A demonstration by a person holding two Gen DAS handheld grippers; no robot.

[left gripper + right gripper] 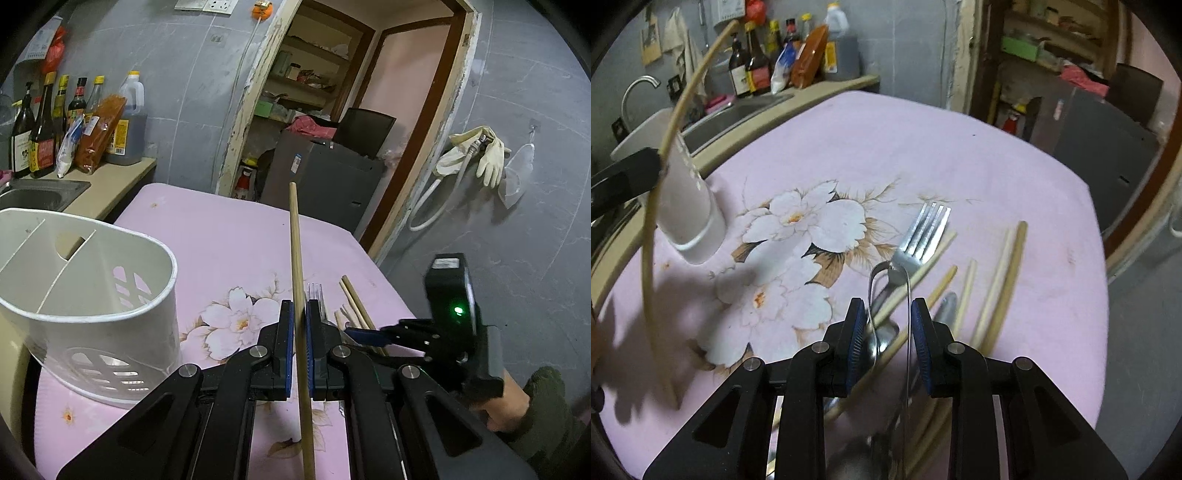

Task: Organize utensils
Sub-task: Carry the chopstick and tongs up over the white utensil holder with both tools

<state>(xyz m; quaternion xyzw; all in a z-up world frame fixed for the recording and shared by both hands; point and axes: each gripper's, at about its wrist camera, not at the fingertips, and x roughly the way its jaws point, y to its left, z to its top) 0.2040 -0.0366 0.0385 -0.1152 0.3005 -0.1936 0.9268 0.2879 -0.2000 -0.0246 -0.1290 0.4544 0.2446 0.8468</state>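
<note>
1. Left gripper (300, 347): jaws nearly closed, clamped on a chopstick (298, 295) that runs up between the pads.
2. Right gripper (889, 332): tilted downward, jaws partly apart, pads pressing on nothing.
3. Right hand (506, 402): wrapped around the gripper's grip, dark sleeve at the wrist.

**Table surface: contents**

I see one table (960, 155) under a pink floral cloth (236, 236). On it: white divided utensil holder (92, 295) at left; fork (923, 236), spoon (882, 332) and loose chopsticks (1004, 280) heaped together at right.
</note>
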